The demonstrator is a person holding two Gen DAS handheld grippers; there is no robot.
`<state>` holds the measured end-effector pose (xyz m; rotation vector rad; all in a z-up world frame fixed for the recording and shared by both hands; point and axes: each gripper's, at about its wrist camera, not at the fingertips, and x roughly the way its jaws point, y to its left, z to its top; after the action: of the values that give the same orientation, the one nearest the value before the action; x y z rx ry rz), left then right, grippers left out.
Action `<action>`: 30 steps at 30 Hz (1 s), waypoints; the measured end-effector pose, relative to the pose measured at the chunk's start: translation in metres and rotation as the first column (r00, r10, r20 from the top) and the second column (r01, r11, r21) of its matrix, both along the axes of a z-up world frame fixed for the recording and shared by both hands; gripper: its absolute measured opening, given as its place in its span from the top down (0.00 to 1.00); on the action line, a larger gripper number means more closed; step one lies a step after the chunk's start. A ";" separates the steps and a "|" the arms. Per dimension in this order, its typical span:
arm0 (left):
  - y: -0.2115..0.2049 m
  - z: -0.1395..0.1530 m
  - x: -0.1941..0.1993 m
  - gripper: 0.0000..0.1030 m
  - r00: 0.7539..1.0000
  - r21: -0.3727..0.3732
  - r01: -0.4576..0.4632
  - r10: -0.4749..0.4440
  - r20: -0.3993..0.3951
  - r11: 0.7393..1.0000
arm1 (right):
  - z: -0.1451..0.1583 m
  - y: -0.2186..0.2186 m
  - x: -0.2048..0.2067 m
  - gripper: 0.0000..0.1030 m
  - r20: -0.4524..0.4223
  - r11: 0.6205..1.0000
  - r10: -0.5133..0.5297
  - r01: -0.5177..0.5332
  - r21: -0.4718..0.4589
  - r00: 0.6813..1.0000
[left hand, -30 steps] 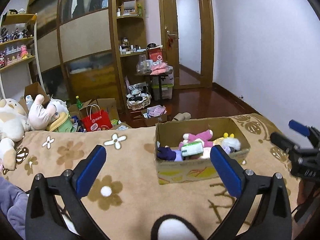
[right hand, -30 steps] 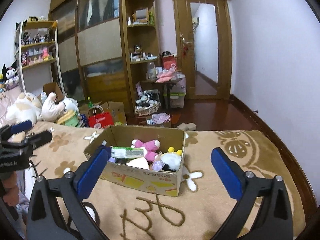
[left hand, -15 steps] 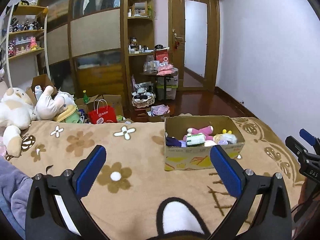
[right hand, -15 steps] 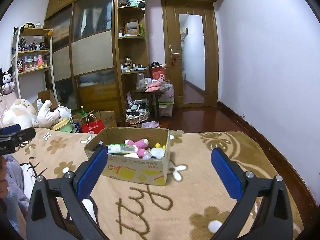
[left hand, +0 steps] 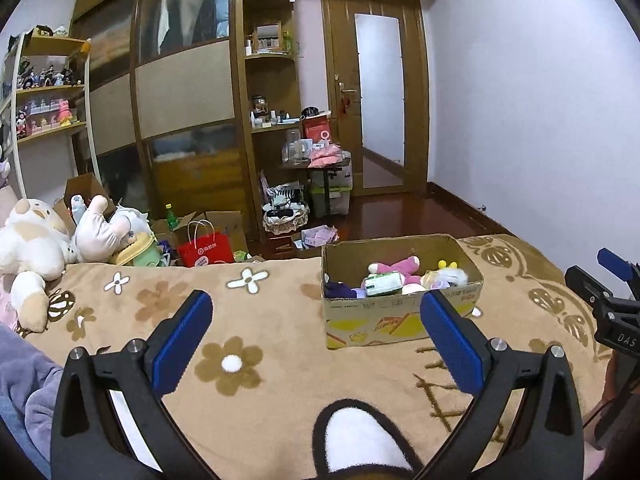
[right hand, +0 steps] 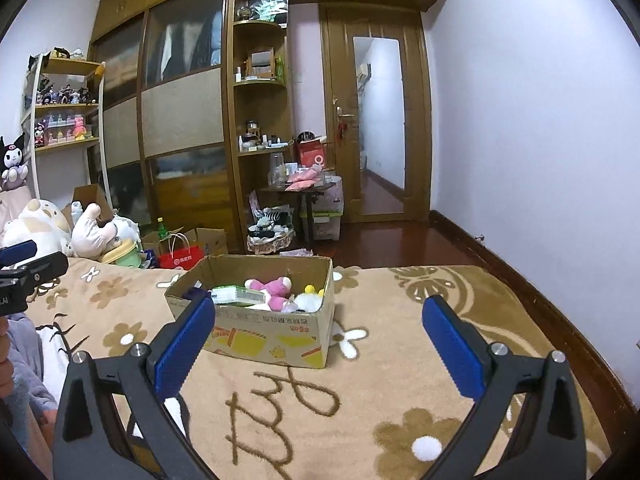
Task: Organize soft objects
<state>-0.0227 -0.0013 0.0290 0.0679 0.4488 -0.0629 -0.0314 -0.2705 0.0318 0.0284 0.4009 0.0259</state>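
A cardboard box (left hand: 400,320) (right hand: 272,340) sits on a tan flowered blanket (left hand: 280,312). Inside lie several soft toys: a pink plush (left hand: 396,266) (right hand: 272,286), a white and yellow plush (left hand: 446,276) (right hand: 308,300), a dark purple one (left hand: 340,290) and a green-white packet (left hand: 382,282) (right hand: 236,294). My left gripper (left hand: 316,328) stands open and empty, well back from the box. My right gripper (right hand: 318,330) is open and empty too, box ahead left. Each gripper shows at the edge of the other's view.
Big plush toys (left hand: 36,240) (right hand: 92,232) pile at the blanket's far left. Beyond the bed stand a red paper bag (left hand: 206,250), boxes, a wardrobe with shelves (left hand: 268,120) and a door (left hand: 376,100). A purple sleeve (left hand: 24,392) lies at lower left.
Both grippers have drawn back and risen away from the box, which now looks smaller and farther. Both stayed open and empty.
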 end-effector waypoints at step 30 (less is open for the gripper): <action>-0.011 -0.015 0.015 0.01 0.999 0.043 0.002 0.000 -0.049 0.999 | -0.013 -0.011 0.016 0.00 -0.049 0.999 -0.028 0.029 0.024 0.998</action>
<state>-0.0078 -0.0120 0.0139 0.1093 0.4995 -0.0557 -0.0156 -0.2811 0.0185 0.0597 0.4488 0.0019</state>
